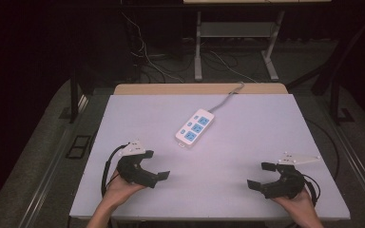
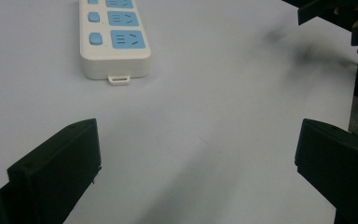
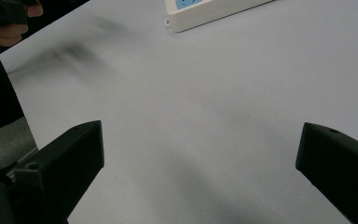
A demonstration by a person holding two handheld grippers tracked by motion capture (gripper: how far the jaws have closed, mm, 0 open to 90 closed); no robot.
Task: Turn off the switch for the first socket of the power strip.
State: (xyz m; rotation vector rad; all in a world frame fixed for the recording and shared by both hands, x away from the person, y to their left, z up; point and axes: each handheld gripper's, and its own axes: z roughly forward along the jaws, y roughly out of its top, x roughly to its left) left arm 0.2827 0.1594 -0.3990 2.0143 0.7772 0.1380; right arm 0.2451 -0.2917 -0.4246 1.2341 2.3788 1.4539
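White plastic with blue socket faces: the power strip [image 1: 195, 126] lies flat near the middle of the pale surface [image 1: 247, 142], set on a diagonal, its grey cord [image 1: 226, 99] running off toward the far edge. We note a small tab [image 2: 119, 80] at its near end, plain in the left gripper view, where three blue buttons sit beside the sockets. Nothing touches the strip. Our left hand-held gripper [image 1: 156, 165] rests low over the near left part of the surface, jaws spread wide and empty, pointing roughly toward the middle; the strip's near end lies ahead of it and apart. Our right hand-held gripper [image 1: 262, 175] sits at the near right, also spread wide with nothing between the jaws, well apart from the strip, which shows at the top edge of the right gripper view [image 3: 205, 11]. Both hands come in from the near edge. Beyond the surface we see a wooden strip [image 1: 199, 89] along its far side, then dark floor with loose cables [image 1: 147, 61] and the legs of a metal stand [image 1: 198, 47].
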